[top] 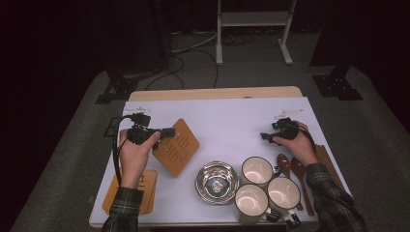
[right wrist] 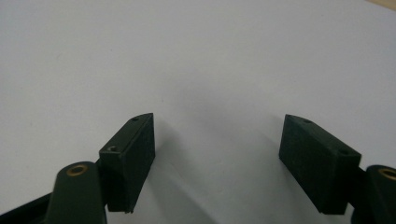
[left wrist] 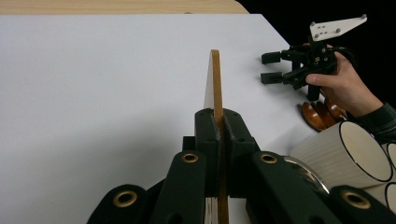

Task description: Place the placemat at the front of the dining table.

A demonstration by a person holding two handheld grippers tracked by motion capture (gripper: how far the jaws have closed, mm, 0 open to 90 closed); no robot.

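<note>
1. The big white surface (top: 232,121) is lying mostly bare in the middle, so I think the laying out is only starting.
2. The flat square wooden mat with slots (top: 176,146) is being held up off the surface at the left. One mat is on its way; I think it is not set down yet.
3. More flat wooden mats (top: 145,186) are waiting in a pile near the left front edge.
4. Three cream cups with dark rims (top: 263,186), a shiny metal bowl (top: 216,181) and brown wooden spoons (top: 295,169) are sitting at the front right, untouched.
5. The left gripper (top: 164,133) is pinching the mat's edge tight in its jaws.
6. The right gripper (top: 267,137) is resting with jaws wide and nothing between them.
</note>
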